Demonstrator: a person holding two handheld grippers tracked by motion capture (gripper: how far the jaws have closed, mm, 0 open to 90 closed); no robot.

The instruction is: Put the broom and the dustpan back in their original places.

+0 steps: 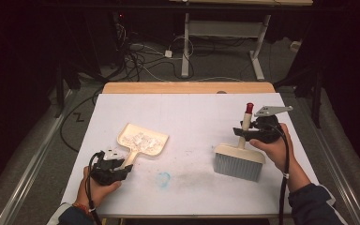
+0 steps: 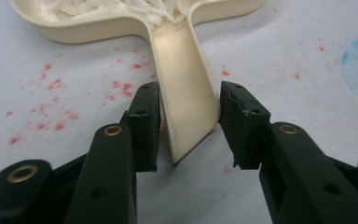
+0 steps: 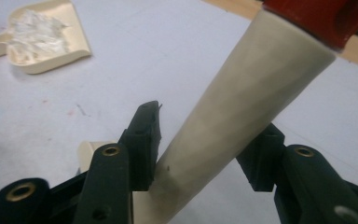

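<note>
A cream dustpan (image 1: pixel 132 128) with white scraps (image 1: pixel 143 140) in it lies left of centre on the white table. My left gripper (image 1: pixel 122 165) is at the pan's near end. In the left gripper view its pads (image 2: pixel 144 126) press both sides of the dustpan handle (image 2: pixel 186 93). A cream brush (image 1: pixel 239 161) stands on its bristles at the right, its red-capped handle (image 1: pixel 246 119) leaning up and away. My right gripper (image 1: pixel 244 132) straddles that brush handle (image 3: pixel 242 102). The jaws stand apart, and the handle rests against one pad (image 3: pixel 144 140).
A blue smudge (image 1: pixel 163 179) and grey scuffs mark the sheet between the two tools. Red specks (image 2: pixel 56 84) dot the surface beside the pan handle. The wooden table edge (image 1: pixel 187 87) runs along the far side, with cables and a desk frame (image 1: pixel 186 42) on the floor beyond.
</note>
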